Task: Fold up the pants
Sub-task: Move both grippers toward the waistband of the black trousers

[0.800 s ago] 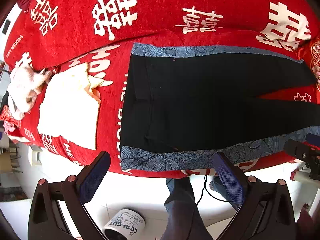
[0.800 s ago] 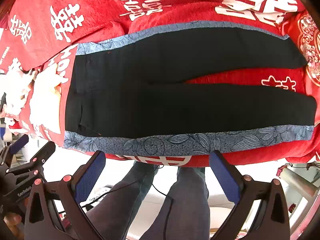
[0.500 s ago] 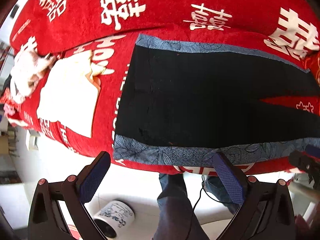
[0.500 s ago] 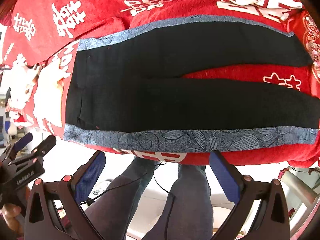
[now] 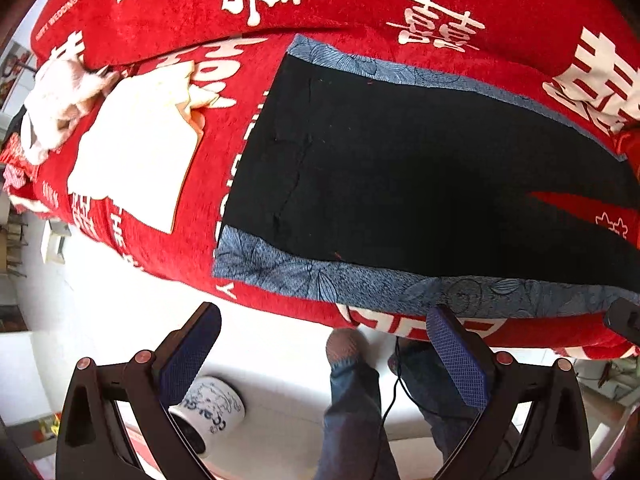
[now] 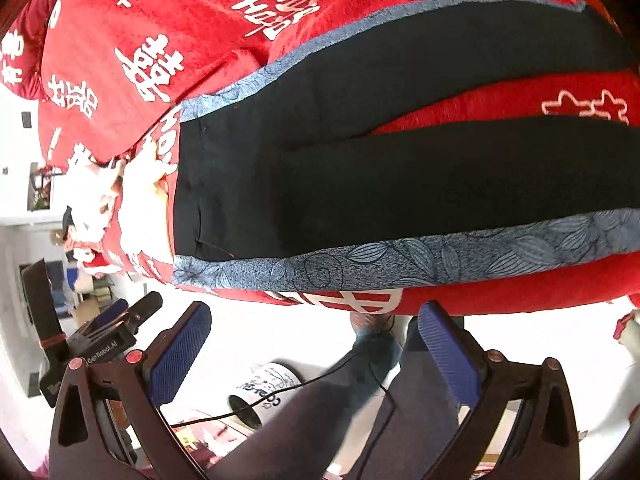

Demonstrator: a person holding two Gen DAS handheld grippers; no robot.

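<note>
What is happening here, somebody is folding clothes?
Yes, but folding has not begun. A person holds two grippers above black pants with blue patterned side stripes, spread flat on a red cloth. The left gripper and right gripper are both open and hold nothing.

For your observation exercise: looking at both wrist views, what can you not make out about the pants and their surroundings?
- Pants: leg ends, cut off by the right edge in both views.
- Folded white cloth: overexposed in the right wrist view, no detail.
- Mug: partly hidden by the left tool finger; print unreadable.
</note>
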